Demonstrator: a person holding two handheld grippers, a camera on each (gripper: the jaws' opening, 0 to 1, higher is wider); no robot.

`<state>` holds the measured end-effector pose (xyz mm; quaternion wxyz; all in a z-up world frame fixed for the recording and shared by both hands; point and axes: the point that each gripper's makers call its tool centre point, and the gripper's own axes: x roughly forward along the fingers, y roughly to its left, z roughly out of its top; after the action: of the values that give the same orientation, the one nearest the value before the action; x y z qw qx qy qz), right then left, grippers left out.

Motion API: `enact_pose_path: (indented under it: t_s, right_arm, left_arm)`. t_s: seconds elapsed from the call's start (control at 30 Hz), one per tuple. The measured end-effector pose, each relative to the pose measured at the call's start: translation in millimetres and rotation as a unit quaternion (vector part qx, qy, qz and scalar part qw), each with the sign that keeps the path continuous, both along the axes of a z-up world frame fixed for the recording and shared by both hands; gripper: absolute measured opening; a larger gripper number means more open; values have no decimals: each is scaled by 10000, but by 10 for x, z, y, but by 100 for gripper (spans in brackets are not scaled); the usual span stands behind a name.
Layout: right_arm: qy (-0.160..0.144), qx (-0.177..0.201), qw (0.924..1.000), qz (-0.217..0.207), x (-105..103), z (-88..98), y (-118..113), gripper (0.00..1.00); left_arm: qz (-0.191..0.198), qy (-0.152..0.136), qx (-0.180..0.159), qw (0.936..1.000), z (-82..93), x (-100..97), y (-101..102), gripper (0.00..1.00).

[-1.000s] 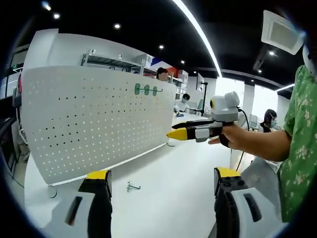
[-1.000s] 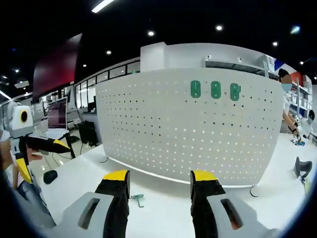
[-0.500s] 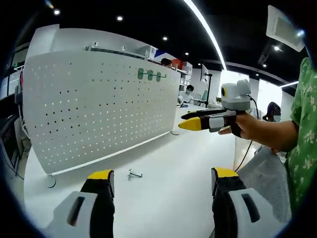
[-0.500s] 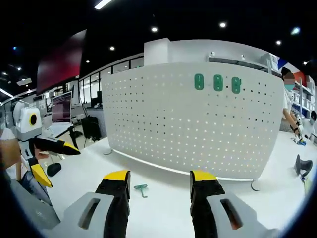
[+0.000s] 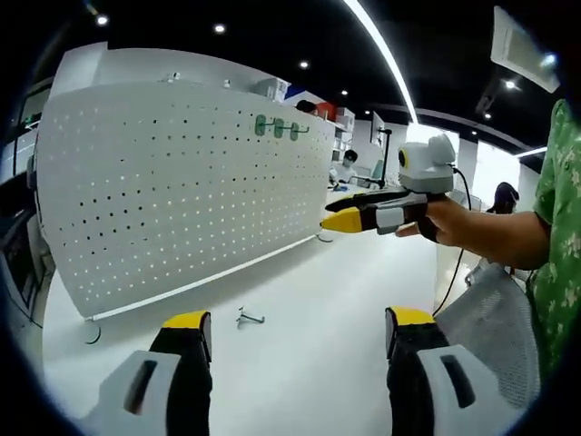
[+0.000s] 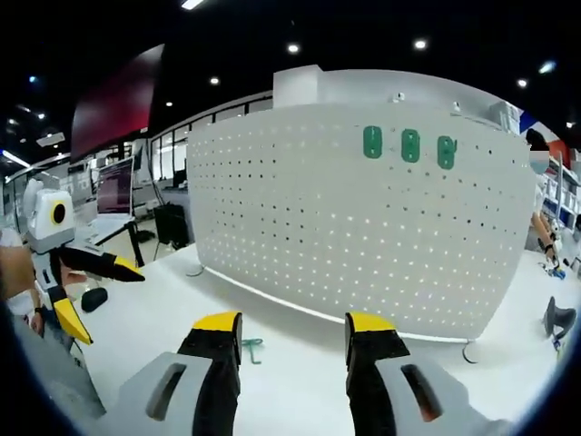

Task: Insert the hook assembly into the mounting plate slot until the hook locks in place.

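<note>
Gaping wide and empty, both claws [image 5: 289,331] [image 6: 292,336], hook [image 5: 248,318] loose on table [image 5: 309,300].

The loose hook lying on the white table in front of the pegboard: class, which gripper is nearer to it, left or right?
Right, though only by a small margin. The hook lies just beyond the right gripper, beside its left jaw tip. From the left gripper, the hook lies slightly farther ahead.

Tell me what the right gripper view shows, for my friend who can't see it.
A big white pegboard stands on a white table, with three green hooks near its top. The right gripper has its jaws open and empty, and a small green hook lies on the table beside them.
</note>
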<state>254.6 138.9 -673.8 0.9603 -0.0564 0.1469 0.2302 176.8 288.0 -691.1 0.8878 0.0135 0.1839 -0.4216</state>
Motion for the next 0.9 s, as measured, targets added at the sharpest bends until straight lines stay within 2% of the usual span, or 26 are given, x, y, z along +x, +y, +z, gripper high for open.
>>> enact_pose_path:
  t_s: [0.3,0.4,0.63,0.83,0.9]
  right_arm:
    - [175,-304,9978,565,185,-239,211,43]
    - [352,-414,9955,778,248,-411,292,40]
    - [506,-580,9915,1053,350,-625,398,38]
    - [480,-860,9834,1521,413,-780,545,36]
    - [569,-884,9812,1616,441,-843,574,34]
  left_arm:
    - [38,17,-6,10000,-10,29,16,80]
    - [43,22,2,10000,-16,46,22,80]
    - [86,34,4,10000,-26,77,44,80]
    - [83,73,33,9999,-59,85,36,79]
    - [81,92,51,9999,-71,87,28,79]
